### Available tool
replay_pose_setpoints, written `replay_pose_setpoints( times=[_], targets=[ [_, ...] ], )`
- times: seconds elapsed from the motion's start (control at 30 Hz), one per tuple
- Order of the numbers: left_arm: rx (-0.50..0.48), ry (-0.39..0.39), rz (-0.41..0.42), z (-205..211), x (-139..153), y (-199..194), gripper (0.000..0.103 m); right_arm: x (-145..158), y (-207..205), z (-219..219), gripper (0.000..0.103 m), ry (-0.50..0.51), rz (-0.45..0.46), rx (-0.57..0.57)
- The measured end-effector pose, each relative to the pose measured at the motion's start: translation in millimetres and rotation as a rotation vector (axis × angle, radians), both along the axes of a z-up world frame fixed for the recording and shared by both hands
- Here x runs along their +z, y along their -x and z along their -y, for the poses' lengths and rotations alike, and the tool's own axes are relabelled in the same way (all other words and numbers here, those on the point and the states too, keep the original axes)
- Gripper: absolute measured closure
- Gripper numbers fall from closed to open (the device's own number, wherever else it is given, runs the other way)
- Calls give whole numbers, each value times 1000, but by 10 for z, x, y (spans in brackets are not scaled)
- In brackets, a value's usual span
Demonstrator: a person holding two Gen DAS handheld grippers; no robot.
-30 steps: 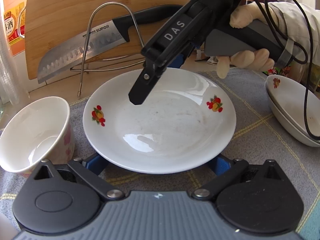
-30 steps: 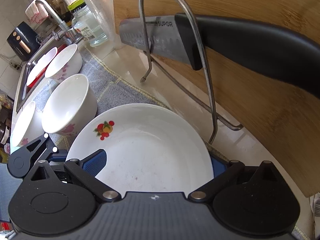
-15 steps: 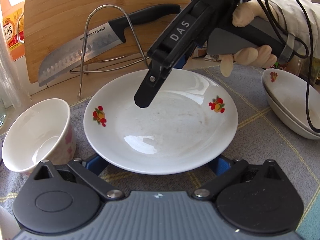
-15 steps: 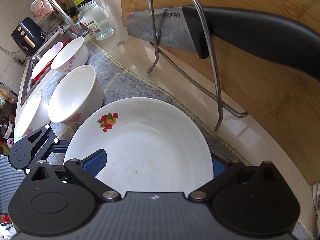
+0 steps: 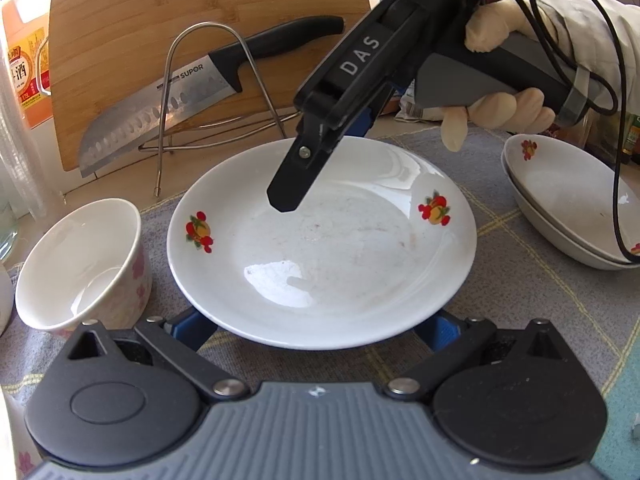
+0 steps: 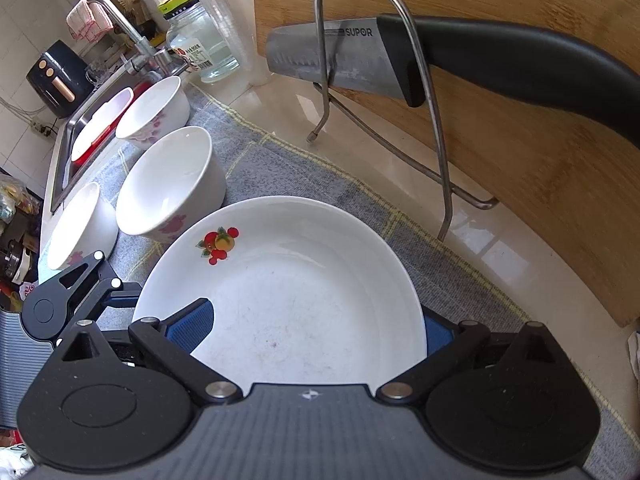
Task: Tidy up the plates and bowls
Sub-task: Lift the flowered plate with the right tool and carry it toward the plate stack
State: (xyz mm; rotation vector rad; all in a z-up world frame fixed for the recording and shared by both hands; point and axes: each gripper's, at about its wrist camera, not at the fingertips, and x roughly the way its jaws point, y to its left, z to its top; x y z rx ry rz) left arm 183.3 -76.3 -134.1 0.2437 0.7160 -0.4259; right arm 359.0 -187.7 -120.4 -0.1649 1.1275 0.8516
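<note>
A white plate with red fruit prints (image 5: 328, 248) lies on the grey mat; it also shows in the right wrist view (image 6: 296, 296). My left gripper (image 5: 316, 330) is open, its blue pads either side of the plate's near rim and partly under it. My right gripper (image 6: 316, 332) is open over the plate's far rim, one pad (image 6: 188, 324) above the inside, the other mostly hidden behind the rim; its body (image 5: 360, 68) hangs over the plate in the left wrist view. A white bowl with pink flowers (image 5: 80, 264) stands left of the plate.
Two stacked fruit-print plates (image 5: 568, 204) sit at the right. Several flowered bowls (image 6: 168, 184) stand toward the sink (image 6: 88, 136). A wire rack (image 5: 208, 92) holds a knife (image 5: 168, 112) against a bamboo cutting board (image 5: 180, 20). The grey mat (image 5: 520, 300) covers the counter.
Both views have shifted a little; the right gripper sits slightly higher and further right over the plate. The plate has not visibly moved on the mat.
</note>
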Motion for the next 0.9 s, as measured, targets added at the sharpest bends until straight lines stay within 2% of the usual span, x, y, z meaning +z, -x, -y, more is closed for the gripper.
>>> replay_pose_setpoints(
  times=[0.9],
  targets=[
    [2, -6, 24, 46, 352, 534, 1, 348, 623, 75, 0, -27, 56, -16]
  ],
)
